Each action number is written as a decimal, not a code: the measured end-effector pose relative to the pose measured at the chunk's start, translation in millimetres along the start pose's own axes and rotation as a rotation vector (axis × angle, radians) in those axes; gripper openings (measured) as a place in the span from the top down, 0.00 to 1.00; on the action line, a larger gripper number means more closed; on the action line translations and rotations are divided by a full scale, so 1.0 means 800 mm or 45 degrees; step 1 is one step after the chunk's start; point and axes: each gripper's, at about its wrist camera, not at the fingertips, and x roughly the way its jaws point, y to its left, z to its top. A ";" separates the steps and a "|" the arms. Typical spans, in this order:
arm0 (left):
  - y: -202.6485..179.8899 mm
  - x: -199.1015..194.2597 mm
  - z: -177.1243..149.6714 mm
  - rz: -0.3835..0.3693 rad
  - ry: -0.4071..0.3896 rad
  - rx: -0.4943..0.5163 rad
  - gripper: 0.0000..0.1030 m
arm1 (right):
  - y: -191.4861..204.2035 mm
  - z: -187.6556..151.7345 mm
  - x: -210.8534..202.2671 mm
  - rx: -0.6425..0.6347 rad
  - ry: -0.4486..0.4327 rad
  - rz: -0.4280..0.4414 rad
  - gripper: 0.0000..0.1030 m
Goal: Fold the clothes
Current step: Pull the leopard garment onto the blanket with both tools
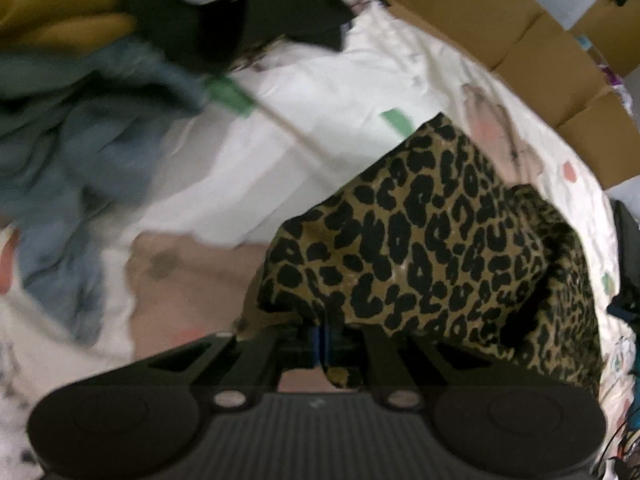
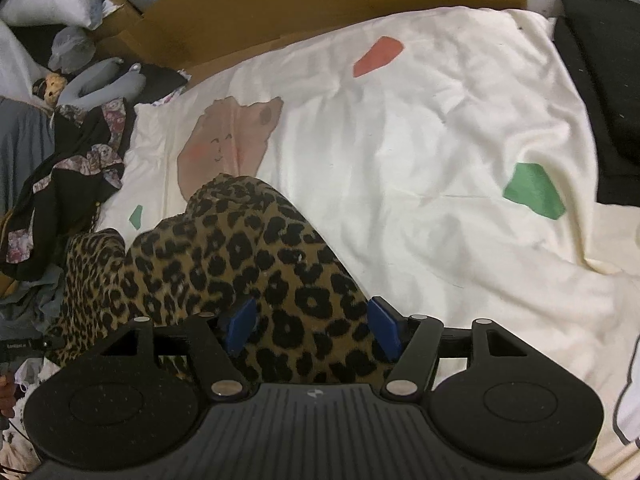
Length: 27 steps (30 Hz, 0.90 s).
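Leopard-print fabric [image 2: 224, 276] lies bunched on a cream bedcover [image 2: 440, 160], filling the 6 to 9 o'clock part of the right wrist view and running under the right gripper [image 2: 314, 330]. That gripper stands released, its two blue pads [image 2: 240, 326] wide apart with a fold of the print lying between them; whether either pad presses the cloth cannot be told. In the left wrist view the same garment [image 1: 432, 240] spreads from the centre toward 4 o'clock, and the left gripper [image 1: 322, 340] is clenched on its near hem, the blue pads closed together with the cloth pinched between them. The garment's far edge, toward 12 o'clock in the right view, ends just short of a tan cartoon patch [image 2: 228, 140] printed on the cover. Open bedcover stretches from 12 through 4 o'clock there, broken only by a red patch [image 2: 378, 56] and a green patch [image 2: 534, 190]. At 9 o'clock sits a heap of dark floral clothing [image 2: 72, 176]. Brown cardboard [image 2: 260, 8] borders the bed at 11 to 12 o'clock, and a black cushion [image 2: 600, 80] sits at 2 o'clock. In the left view, blurred blue-grey clothes [image 1: 72, 132] crowd 9 to 10 o'clock.
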 end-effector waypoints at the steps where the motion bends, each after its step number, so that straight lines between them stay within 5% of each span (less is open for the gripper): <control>1: 0.006 -0.002 -0.005 0.014 0.011 -0.006 0.98 | 0.003 0.001 0.002 -0.005 0.002 0.004 0.32; 15: 0.046 -0.015 -0.054 0.106 0.170 -0.053 0.94 | 0.034 0.010 0.027 -0.059 0.047 0.045 0.31; 27: 0.004 -0.041 0.000 0.111 0.053 0.071 0.85 | 0.045 0.019 0.027 -0.064 0.029 0.053 0.31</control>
